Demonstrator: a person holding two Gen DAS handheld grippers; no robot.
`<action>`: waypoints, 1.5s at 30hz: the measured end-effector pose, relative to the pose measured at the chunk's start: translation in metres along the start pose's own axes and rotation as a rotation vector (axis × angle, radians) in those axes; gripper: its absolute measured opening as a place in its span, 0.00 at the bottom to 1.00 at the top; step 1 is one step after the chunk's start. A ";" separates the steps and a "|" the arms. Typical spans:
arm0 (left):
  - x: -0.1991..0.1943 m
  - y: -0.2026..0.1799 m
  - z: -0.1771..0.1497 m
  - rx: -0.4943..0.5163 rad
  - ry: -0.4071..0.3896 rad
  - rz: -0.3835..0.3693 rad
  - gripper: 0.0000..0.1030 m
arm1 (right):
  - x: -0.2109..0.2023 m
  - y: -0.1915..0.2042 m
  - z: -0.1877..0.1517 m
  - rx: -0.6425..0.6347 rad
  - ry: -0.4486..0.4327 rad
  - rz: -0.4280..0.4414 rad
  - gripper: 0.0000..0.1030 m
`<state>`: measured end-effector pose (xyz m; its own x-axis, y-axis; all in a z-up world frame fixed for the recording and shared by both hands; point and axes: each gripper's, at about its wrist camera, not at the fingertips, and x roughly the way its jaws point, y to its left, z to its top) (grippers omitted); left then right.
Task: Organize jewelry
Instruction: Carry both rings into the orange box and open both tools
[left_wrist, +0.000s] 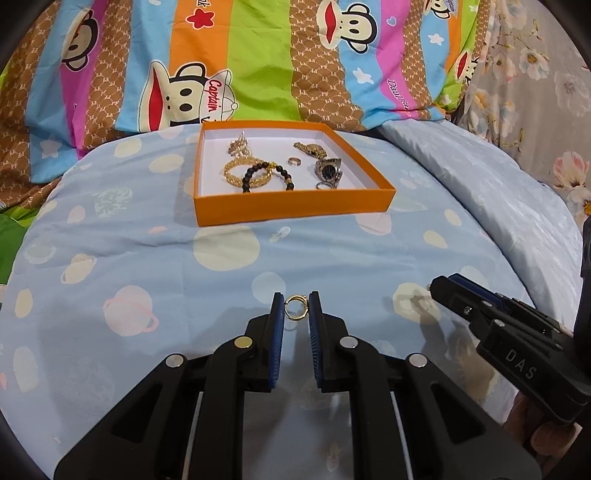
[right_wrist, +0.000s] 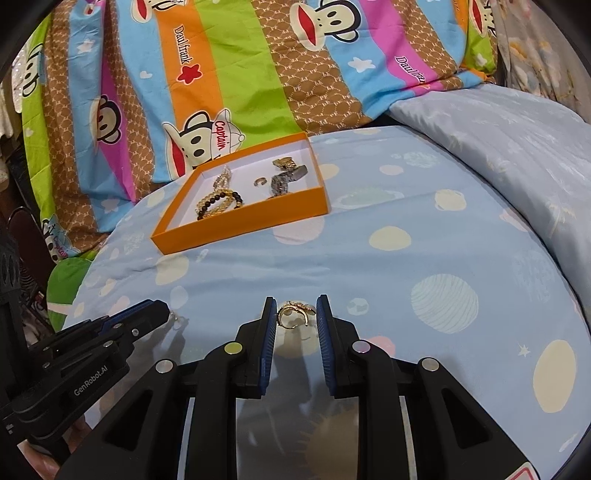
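An orange tray with a white floor sits on the blue bedspread and holds a gold bracelet, a black bead bracelet, a small ring, watches and other gold pieces. It also shows in the right wrist view. My left gripper is closed on a small gold ring, pinched between its pads. My right gripper is closed on a gold leaf-shaped ring. Each gripper shows from the side in the other view, the right one and the left one.
The blue bedspread with planet prints covers the surface. A striped monkey-print quilt lies piled behind the tray. A pale blue folded cover rises at the right. The two grippers are side by side, close together.
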<state>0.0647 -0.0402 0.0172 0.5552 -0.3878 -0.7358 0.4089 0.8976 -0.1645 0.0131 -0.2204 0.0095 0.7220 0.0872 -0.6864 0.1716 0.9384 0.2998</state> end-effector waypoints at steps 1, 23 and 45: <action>-0.001 0.000 0.002 0.000 -0.002 -0.002 0.12 | 0.000 0.002 0.002 -0.003 -0.001 0.003 0.20; 0.051 0.025 0.142 0.037 -0.177 0.048 0.12 | 0.100 0.051 0.143 -0.123 -0.044 0.056 0.20; 0.119 0.047 0.175 -0.005 -0.138 0.080 0.15 | 0.153 0.048 0.171 -0.115 -0.042 0.011 0.22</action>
<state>0.2766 -0.0805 0.0366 0.6804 -0.3396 -0.6494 0.3557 0.9278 -0.1125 0.2463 -0.2195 0.0324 0.7512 0.0862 -0.6545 0.0870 0.9699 0.2276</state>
